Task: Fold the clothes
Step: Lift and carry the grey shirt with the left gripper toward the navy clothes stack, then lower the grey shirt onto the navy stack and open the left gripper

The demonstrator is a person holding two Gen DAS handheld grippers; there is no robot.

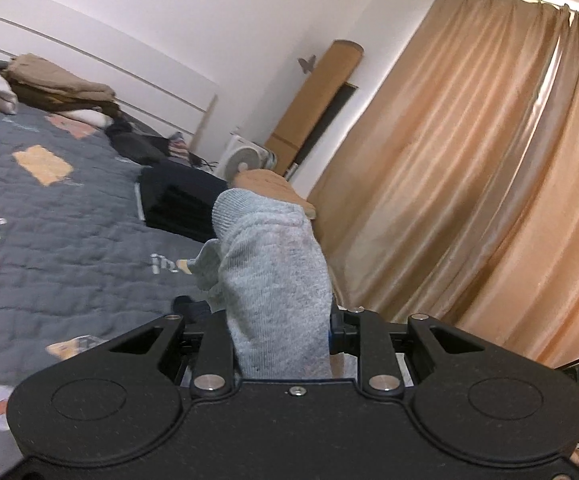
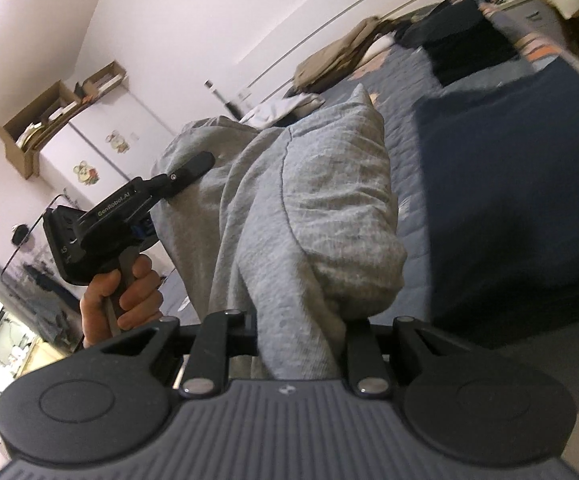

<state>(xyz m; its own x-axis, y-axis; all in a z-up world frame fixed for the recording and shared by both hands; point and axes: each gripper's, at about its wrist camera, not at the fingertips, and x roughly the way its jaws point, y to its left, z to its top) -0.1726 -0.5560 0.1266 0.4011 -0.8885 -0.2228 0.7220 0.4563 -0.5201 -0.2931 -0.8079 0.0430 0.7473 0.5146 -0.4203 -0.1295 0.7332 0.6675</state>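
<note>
1. A grey knit garment (image 2: 301, 216) is held off the bed by both grippers; it fills the centre of each wrist view, bunched and draped between the jaws.
2. The left gripper (image 1: 279, 320) is closed on one edge of the garment, fabric rising out of the narrow gap at lower centre of its view. In the right wrist view, at centre left, it is seen pinching the cloth, carried by a hand (image 2: 121, 300).
3. The right gripper (image 2: 301, 344) is likewise clamped on a thick gathered fold, at lower centre.
4. Two separated grip points are judged to be used so the garment can be spread and laid flat for folding.
5. The quilted bed (image 1: 49, 240) lies at left, with folded dark clothes (image 1: 177, 204) and a brown pile (image 1: 57, 84) set aside towards the upper left.
</note>
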